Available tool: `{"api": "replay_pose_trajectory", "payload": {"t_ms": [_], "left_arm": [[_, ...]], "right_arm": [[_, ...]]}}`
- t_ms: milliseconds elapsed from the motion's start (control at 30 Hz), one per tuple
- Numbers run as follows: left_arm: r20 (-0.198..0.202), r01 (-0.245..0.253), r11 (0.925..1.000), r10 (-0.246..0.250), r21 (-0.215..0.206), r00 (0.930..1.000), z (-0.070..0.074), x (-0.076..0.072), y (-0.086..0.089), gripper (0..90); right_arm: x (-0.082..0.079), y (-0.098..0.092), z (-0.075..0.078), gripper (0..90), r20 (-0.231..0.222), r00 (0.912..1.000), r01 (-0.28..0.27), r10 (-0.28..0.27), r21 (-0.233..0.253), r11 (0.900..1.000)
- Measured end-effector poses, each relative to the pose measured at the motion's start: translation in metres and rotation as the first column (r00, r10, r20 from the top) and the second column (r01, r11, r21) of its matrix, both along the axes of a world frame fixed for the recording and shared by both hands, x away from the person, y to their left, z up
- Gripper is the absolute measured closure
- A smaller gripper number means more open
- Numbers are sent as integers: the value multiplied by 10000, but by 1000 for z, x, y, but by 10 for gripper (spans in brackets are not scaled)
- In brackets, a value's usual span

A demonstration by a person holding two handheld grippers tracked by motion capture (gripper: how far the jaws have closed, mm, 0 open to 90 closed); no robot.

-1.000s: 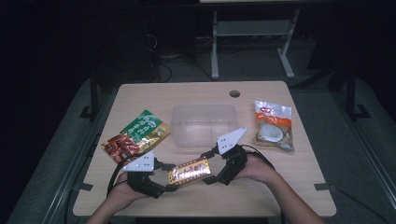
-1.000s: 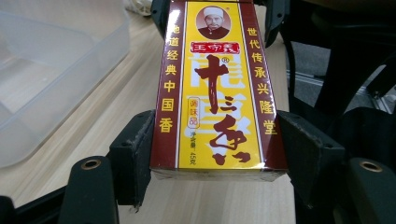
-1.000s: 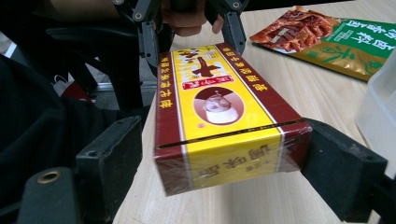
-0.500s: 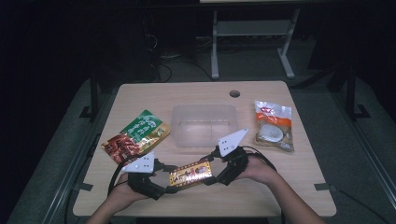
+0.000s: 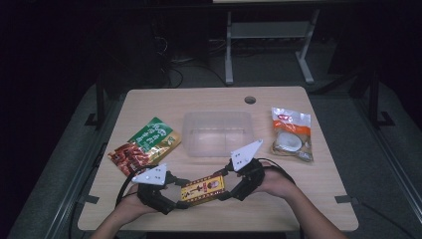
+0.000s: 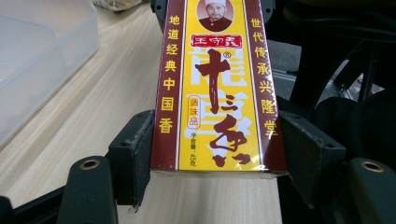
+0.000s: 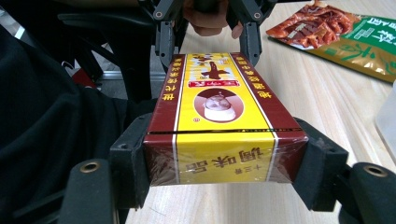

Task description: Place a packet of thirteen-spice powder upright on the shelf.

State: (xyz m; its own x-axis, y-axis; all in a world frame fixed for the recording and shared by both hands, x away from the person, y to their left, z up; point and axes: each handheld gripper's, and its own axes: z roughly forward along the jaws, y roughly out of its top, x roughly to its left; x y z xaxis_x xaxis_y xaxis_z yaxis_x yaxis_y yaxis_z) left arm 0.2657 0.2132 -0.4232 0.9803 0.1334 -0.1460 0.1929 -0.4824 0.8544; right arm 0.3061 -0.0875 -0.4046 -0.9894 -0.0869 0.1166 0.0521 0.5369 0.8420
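A long yellow and maroon box (image 5: 201,189) with Chinese print hangs just above the table's front edge, held at both ends. My left gripper (image 5: 175,198) is shut on its left end. My right gripper (image 5: 226,186) is shut on its right end. In the left gripper view the box (image 6: 217,88) runs away from the camera, with the black pads (image 6: 133,154) pressed on its long sides. In the right gripper view the box (image 7: 219,107) is clamped the same way by my right gripper (image 7: 224,163), and the left gripper (image 7: 205,42) grips the far end.
A clear plastic container (image 5: 219,132) stands open at the middle of the wooden table (image 5: 149,104). A green and red snack bag (image 5: 144,144) lies at the left. A white and orange packet (image 5: 291,134) lies at the right. A cable hole (image 5: 250,99) is near the far edge.
The box and both grippers have drifted slightly toward the front edge and the box lies a little flatter. Both grippers keep their hold.
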Motion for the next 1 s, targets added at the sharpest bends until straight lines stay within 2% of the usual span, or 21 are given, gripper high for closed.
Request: {"api": "replay_pose_trajectory", "payload": {"t_ms": [67, 200, 267, 400, 433, 500, 567, 600, 667, 733, 800, 900, 933, 967, 1000], "left_arm": [[83, -96, 9997, 94, 213, 9999, -1, 0, 1, 291], [4, -374, 9991, 374, 220, 9993, -1, 1, 5, 244], [83, -452, 9979, 448, 453, 9990, -1, 2, 9, 231], [96, -706, 9935, 701, 893, 9975, -7, 5, 15, 179], [-73, -809, 9926, 819, 909, 9966, -8, 5, 17, 179], [-153, -876, 9908, 897, 1033, 9959, -10, 7, 18, 166], [-194, -986, 9873, 1018, 1243, 9946, -13, 8, 17, 160], [-214, -1128, 9832, 1170, 1434, 9929, -15, 10, 17, 154], [-226, -1215, 9815, 1261, 1481, 9918, -17, 10, 17, 154], [-239, -1383, 9786, 1435, 1522, 9894, -18, 11, 17, 154], [-147, -1459, 9752, 1504, 1662, 9885, -18, 12, 18, 154], [-129, -1492, 9743, 1535, 1687, 9881, -19, 12, 18, 154], [-106, -1492, 9736, 1533, 1730, 9881, -20, 12, 18, 154], [-105, -1505, 9733, 1547, 1734, 9879, -20, 12, 18, 155], [-81, -1523, 9729, 1561, 1739, 9877, -21, 12, 18, 155]], "right_arm": [[0, 1, -1, 317, 92, 9999, 103, -102, -125, 9999], [0, -2, 0, 317, 92, 9992, 390, -388, -316, 9987], [0, -3, 0, 317, 80, 9987, 498, -496, -342, 9982], [4, -11, 0, 317, 166, 9947, 1020, -1011, -613, 9929], [4, -11, 0, 317, 166, 9947, 1020, -1011, -613, 9929], [4, -15, 1, 317, 211, 9926, 1208, -1197, -593, 9909], [5, -20, 3, 317, 144, 9884, 1515, -1510, -509, 9871], [6, -22, 4, 317, 259, 9873, 1579, -1568, -521, 9861], [6, -23, 4, 317, 149, 9856, 1688, -1683, -533, 9842], [9, -24, 6, 318, 469, 9833, 1786, -1756, -720, 9813], [9, -25, 8, 317, 404, 9814, 1901, -1874, -770, 9787], [10, -26, 11, 317, 396, 9767, 2136, -2107, -930, 9725], [10, -26, 12, 317, 441, 9757, 2178, -2144, -969, 9712], [12, -28, 14, 317, 697, 9728, 2267, -2208, -923, 9696], [12, -28, 14, 317, 697, 9728, 2267, -2208, -923, 9696]]}}
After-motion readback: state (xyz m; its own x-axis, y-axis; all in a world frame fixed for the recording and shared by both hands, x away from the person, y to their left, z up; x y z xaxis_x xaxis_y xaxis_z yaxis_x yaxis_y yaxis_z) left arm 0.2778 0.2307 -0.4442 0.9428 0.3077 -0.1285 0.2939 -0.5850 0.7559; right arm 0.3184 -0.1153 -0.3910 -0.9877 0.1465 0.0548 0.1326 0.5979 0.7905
